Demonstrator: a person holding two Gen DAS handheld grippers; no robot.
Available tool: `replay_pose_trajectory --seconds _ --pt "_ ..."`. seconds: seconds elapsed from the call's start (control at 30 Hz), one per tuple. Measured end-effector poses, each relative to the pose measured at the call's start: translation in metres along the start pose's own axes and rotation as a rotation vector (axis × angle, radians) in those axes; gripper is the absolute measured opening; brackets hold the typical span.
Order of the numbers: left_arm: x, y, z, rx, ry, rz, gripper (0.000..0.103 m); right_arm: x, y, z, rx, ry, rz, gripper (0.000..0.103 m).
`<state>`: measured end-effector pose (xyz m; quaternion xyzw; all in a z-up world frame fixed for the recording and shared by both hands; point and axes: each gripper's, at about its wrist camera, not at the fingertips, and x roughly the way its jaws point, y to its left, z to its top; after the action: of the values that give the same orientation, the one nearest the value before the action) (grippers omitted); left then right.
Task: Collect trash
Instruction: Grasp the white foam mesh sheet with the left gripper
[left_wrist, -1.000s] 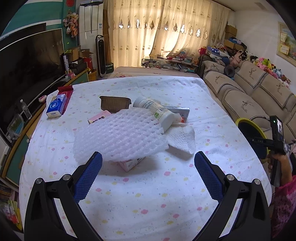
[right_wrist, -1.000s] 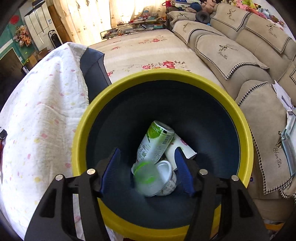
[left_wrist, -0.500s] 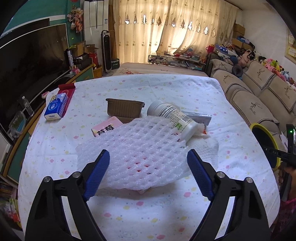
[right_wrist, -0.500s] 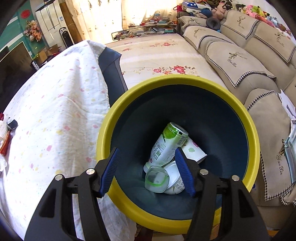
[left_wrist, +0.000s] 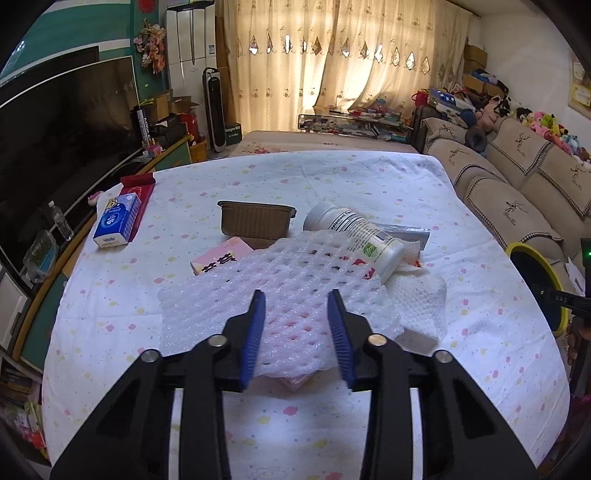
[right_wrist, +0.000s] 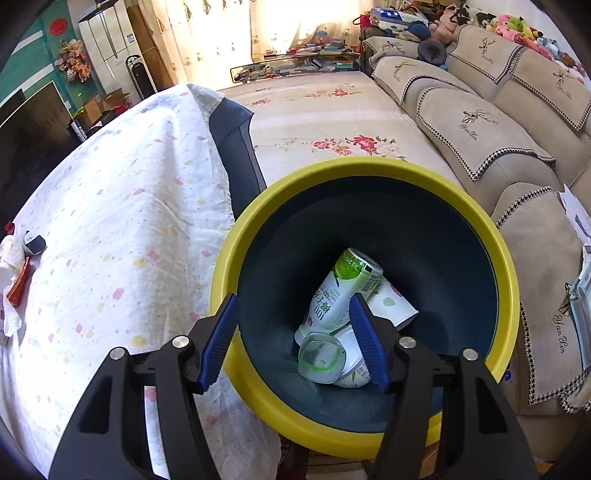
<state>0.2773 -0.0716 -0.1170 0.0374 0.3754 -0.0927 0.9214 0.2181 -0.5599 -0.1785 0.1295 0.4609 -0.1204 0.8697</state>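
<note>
Currently:
Left claw (left_wrist: 297, 325): narrowed from wide onto foam wrap (left_wrist: 273, 295), lower centre; grip unconfirmed.
Right claw (right_wrist: 291, 336): open, empty, withdrawn from bin (right_wrist: 364, 173).

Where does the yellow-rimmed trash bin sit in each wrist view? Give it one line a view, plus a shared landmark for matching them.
Left wrist: the yellow-rimmed trash bin shows only as a sliver at the far right edge, beyond the table's right side.
Right wrist: it fills the centre and lower right, rim in full view, with bottles inside.
Shared landmark: the beige sofa, behind the bin in both views.
</note>
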Motion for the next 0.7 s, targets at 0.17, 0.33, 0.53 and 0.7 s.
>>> replay_pose_trajectory --seconds 0.17,0.33,0.53,0.7 --pt "0.0 -0.008 -0.002 0.039 0.009 0.022 0.011 -0.001 0.001 0.0 -0.001 0.0 0.004 0.059" --pt "0.0 -0.007 0.001 0.032 0.023 0.051 0.046 -0.003 0.0 -0.001 -0.001 -0.002 0.009 0.059" --pt "0.003 -0.006 -0.006 0.052 0.024 0.05 0.061 -0.002 0.001 -0.002 0.0 0.006 0.011 0.059" --pt "0.0 -0.012 -0.005 0.074 0.01 0.02 0.029 0.001 0.003 -0.003 -0.005 0.011 0.018 0.059"
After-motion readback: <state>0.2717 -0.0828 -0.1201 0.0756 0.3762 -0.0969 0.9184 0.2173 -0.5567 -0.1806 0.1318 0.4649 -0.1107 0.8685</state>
